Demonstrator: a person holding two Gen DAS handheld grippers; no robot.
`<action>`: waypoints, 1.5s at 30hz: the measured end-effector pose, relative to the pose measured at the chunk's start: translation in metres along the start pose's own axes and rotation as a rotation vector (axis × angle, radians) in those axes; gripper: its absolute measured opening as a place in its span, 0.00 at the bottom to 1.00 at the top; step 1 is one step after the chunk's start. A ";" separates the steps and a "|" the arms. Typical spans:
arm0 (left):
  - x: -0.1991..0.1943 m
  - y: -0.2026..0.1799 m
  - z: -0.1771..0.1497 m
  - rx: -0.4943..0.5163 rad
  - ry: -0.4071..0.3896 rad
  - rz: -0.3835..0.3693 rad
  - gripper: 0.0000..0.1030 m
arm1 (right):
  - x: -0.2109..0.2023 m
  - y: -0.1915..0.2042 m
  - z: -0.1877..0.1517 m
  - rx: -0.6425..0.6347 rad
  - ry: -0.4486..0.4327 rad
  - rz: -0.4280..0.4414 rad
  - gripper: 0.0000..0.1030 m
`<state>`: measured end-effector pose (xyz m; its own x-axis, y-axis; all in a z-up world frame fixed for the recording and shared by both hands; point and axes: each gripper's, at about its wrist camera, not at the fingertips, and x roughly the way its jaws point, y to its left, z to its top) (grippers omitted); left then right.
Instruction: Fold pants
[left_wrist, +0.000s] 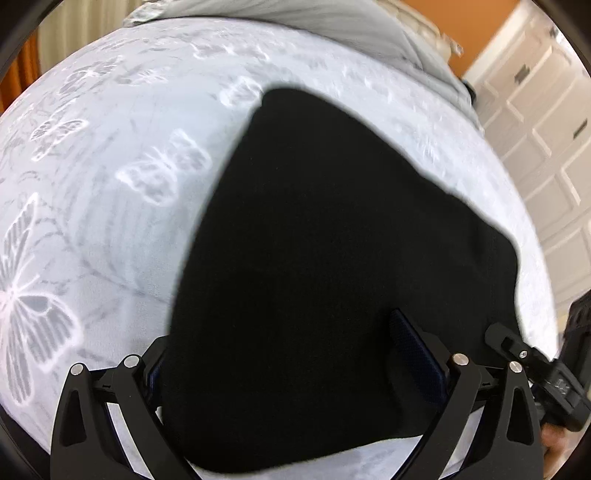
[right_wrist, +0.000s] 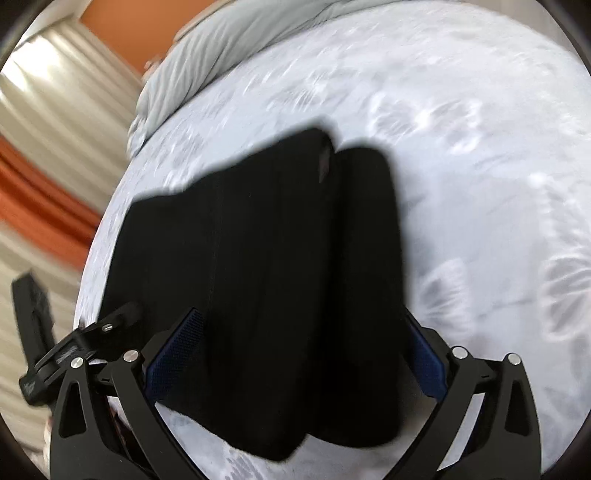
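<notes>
The black pants (left_wrist: 325, 258) lie on a bed with a white butterfly-print cover (left_wrist: 110, 177). In the left wrist view my left gripper (left_wrist: 295, 362) stands open just over the near end of the pants, its fingers wide on either side of the cloth. In the right wrist view the pants (right_wrist: 266, 280) show as two stacked folds with the legs side by side. My right gripper (right_wrist: 295, 354) is open, its blue-padded fingers (right_wrist: 173, 354) straddling the near end of the cloth. The left gripper's body (right_wrist: 70, 354) shows at the lower left there.
A grey pillow or blanket (right_wrist: 207, 48) lies at the head of the bed. White panelled closet doors (left_wrist: 546, 140) stand to the right, beige and orange curtains (right_wrist: 48, 155) to the left. The bed cover (right_wrist: 480, 184) extends bare to the right of the pants.
</notes>
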<state>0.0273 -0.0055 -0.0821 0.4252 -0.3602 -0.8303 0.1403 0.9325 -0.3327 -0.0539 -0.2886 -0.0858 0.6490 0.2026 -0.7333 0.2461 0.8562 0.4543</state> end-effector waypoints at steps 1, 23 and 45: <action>-0.011 0.003 0.003 -0.006 -0.049 -0.003 0.94 | -0.012 0.001 0.004 -0.023 -0.049 0.001 0.95; -0.070 0.022 0.021 0.005 -0.323 0.057 0.95 | 0.012 -0.008 0.021 -0.134 0.086 -0.053 0.20; 0.007 0.012 -0.009 0.019 -0.005 -0.128 0.78 | 0.029 -0.013 -0.008 0.040 0.116 0.130 0.48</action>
<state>0.0239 0.0035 -0.0958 0.4072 -0.4761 -0.7794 0.2103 0.8793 -0.4273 -0.0448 -0.2904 -0.1172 0.5902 0.3655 -0.7198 0.1957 0.8002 0.5668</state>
